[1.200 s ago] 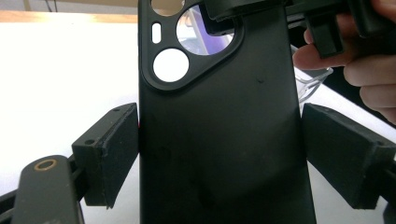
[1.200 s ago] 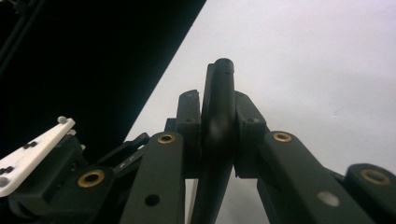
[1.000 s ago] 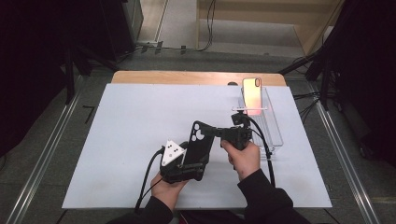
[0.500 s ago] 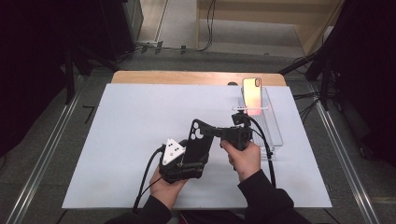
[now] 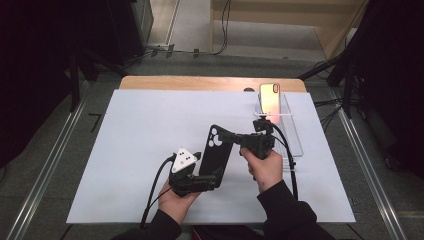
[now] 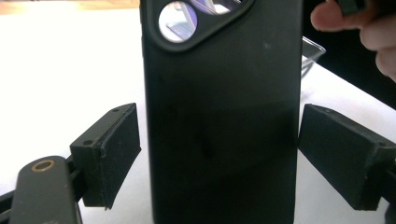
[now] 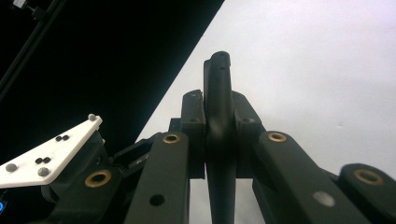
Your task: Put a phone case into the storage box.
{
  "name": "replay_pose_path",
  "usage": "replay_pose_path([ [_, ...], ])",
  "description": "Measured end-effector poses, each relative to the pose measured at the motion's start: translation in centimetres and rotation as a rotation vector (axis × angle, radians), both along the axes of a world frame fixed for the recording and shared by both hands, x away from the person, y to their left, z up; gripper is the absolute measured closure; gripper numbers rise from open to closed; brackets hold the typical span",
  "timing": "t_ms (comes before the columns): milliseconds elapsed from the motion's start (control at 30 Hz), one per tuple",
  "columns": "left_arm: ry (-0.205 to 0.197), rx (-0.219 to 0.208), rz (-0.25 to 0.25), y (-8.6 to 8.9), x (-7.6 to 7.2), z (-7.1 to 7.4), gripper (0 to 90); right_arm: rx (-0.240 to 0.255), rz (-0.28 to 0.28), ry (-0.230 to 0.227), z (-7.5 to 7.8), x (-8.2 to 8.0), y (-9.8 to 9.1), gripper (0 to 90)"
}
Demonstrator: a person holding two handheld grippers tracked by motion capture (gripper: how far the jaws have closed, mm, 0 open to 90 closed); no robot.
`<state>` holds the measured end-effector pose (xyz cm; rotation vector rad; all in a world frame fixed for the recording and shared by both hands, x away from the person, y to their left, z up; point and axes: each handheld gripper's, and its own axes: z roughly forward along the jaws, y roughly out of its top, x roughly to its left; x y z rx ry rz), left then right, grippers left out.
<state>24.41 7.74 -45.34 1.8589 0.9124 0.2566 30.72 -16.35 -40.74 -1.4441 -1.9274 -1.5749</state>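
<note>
High view: a white table point(image 5: 125, 150) carries a clear stand point(image 5: 287, 127) at its far right, with a phone point(image 5: 269, 98) propped upright in it. Near the front middle, a black phone case point(image 5: 217, 152) is held above the tabletop between both tools. The right gripper point(image 5: 231, 137) pinches the case's upper edge, jaws clamped tight on it (seen edge-on in the right gripper view point(image 7: 219, 140)). The left gripper point(image 5: 212, 175) spreads wide around the lower end, pads point(image 6: 119, 149) apart from the case's sides.
</note>
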Motion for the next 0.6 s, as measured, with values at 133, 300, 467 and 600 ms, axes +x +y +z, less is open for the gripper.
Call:
replay_pose_path([
  [133,0.06,0.006,-0.044,0.1,0.5,0.0,13.8,-0.039,0.003,-0.032,0.1,0.0,-0.2,78.0],
  [300,0.121,0.028,-0.065,0.1,0.9,-0.1,13.8,-0.112,0.011,-0.075,0.3,-0.5,0.0,78.6],
  [467,0.144,0.016,-0.112,0.6,1.3,0.5,15.5,-0.139,0.02,-0.112,0.4,-0.6,-0.2,78.7],
  [600,0.162,0.019,-0.141,1.0,1.8,1.2,17.5,-0.153,0.04,-0.15,0.7,-0.7,-0.4,78.7],
])
